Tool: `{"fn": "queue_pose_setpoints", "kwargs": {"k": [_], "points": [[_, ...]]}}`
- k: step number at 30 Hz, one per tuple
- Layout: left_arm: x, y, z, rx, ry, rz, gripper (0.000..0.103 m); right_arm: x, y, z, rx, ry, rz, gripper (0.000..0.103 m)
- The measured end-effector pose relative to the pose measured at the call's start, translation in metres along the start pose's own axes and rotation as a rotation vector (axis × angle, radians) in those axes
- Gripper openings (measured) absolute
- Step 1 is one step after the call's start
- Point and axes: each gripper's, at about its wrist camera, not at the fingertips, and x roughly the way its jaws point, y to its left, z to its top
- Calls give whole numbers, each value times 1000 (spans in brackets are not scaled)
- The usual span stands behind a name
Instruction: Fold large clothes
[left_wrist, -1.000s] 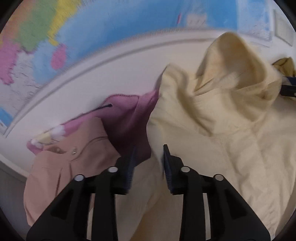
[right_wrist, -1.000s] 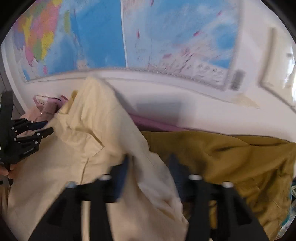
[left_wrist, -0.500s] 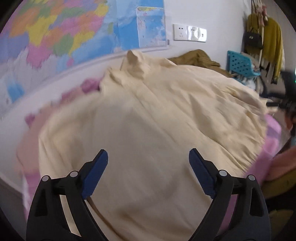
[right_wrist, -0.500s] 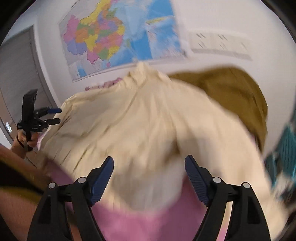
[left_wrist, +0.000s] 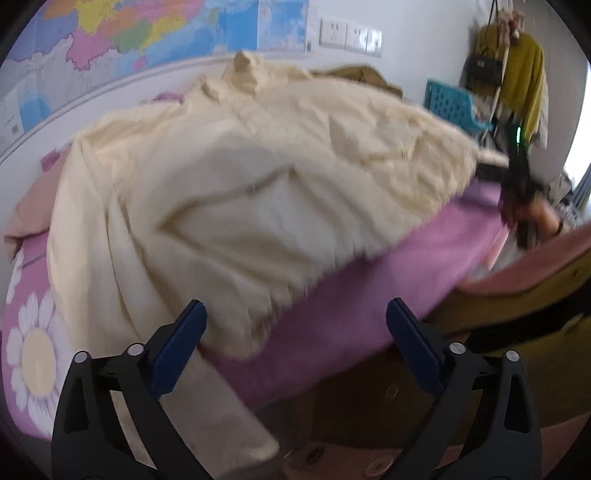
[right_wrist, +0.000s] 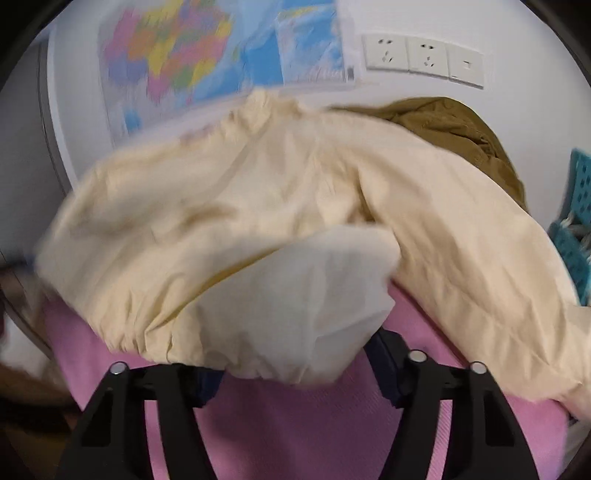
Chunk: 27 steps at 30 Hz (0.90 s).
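jacket (left_wrist: 236, 192): lying spread on the pink sheet (left_wrist: 388, 280), collar end up by the wall map (left_wrist: 155, 33), hem hanging near the front edge.
left claw (left_wrist: 295, 345): standing wide, having just been opening, holding nothing; hem lying just past the left pad.
right claw (right_wrist: 295, 363): having just been closing, hem edge and white lining (right_wrist: 306, 295) bunching between the jaws; pads hidden under cloth, so not able to tell if pinching.
other clothes: brown coat (right_wrist: 443, 122) piling behind the jacket, peach top (left_wrist: 33, 210) peeking out at the left.
step: likely laying the jacket flat before folding.
risk one: lining sticking out at the hem, maybe getting folded in crooked.
risk two: only one side being held, so pulling now maybe dragging the jacket askew.
risk three: hem near the bed edge, maybe sliding off.
risk four: jacket lying over the brown coat, maybe folding lumpy.
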Motion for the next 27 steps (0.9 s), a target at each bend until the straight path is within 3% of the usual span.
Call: {"fn": "queue_pose_setpoints", "kwargs": {"k": [2,5,8,10,12,14,17,18,19,21,22,23,24,25,26,27], "points": [[9,-4,-8,8,45,49,97,-3,1,12,31,-9,40,10],[25,0,-8,6,70,161,97,-18,-7,34,142,-35,147,9],[35,19,8,-82,30,222,95,-40,-6,51,164,-63,198,8],[33,34,16,-156,-6,182,84,-49,-2,57,173,-55,226,8],[23,47,22,-222,-52,124,54,-57,-2,54,213,-39,265,8],[10,60,28,-275,-75,89,38,-66,-4,51,257,-32,313,8],[-10,74,33,-323,-77,30,29,-91,-3,44,301,-58,398,7],[-16,76,34,-312,-68,5,30,-97,-2,41,285,-64,384,7],[-19,72,34,-271,-49,-5,31,-96,0,36,238,-34,300,8],[-11,57,32,-138,11,40,47,-80,-7,22,257,48,277,10],[-4,47,28,-65,55,64,51,-67,-8,13,244,121,226,13],[4,36,23,13,101,92,54,-55,-6,4,199,195,159,22],[5,32,21,56,113,94,54,-46,-1,-4,139,257,82,40],[1,29,19,97,103,90,58,-39,4,-12,77,317,19,46],[-11,29,18,130,64,76,64,-39,5,-15,59,336,11,48],[-23,32,20,136,25,55,63,-47,4,-14,60,330,27,51]]}}
